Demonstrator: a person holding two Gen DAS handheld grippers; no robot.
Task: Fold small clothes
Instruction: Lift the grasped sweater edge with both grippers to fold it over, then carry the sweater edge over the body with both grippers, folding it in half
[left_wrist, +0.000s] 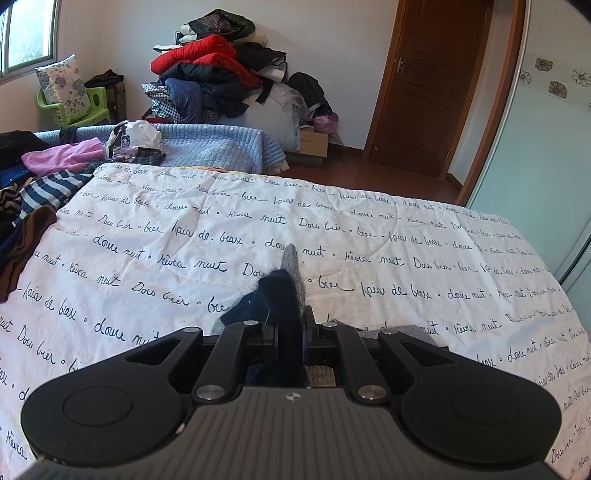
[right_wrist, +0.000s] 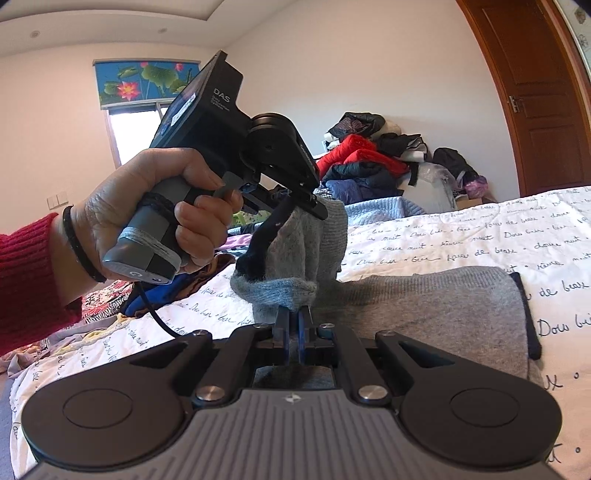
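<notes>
**Grey garment pinched by both grippers over the quilt**

The script-printed quilt (left_wrist: 155, 236) spreads beneath and ahead of both jaws. A grey knit garment (right_wrist: 436, 310) lies on it, one end lifted. The left gripper (right_wrist: 314, 206) is closed on its dark-trimmed edge; the right gripper (right_wrist: 293, 325) is clamped on the rolled hem.

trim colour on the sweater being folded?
Dark navy trim on the grey sweater; clearest in the right wrist view.

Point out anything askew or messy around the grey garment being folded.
The grey garment lies half flat on the quilt, one end bunched between the left gripper and right gripper. Unfolded clothes crowd the quilt's edge.
</notes>
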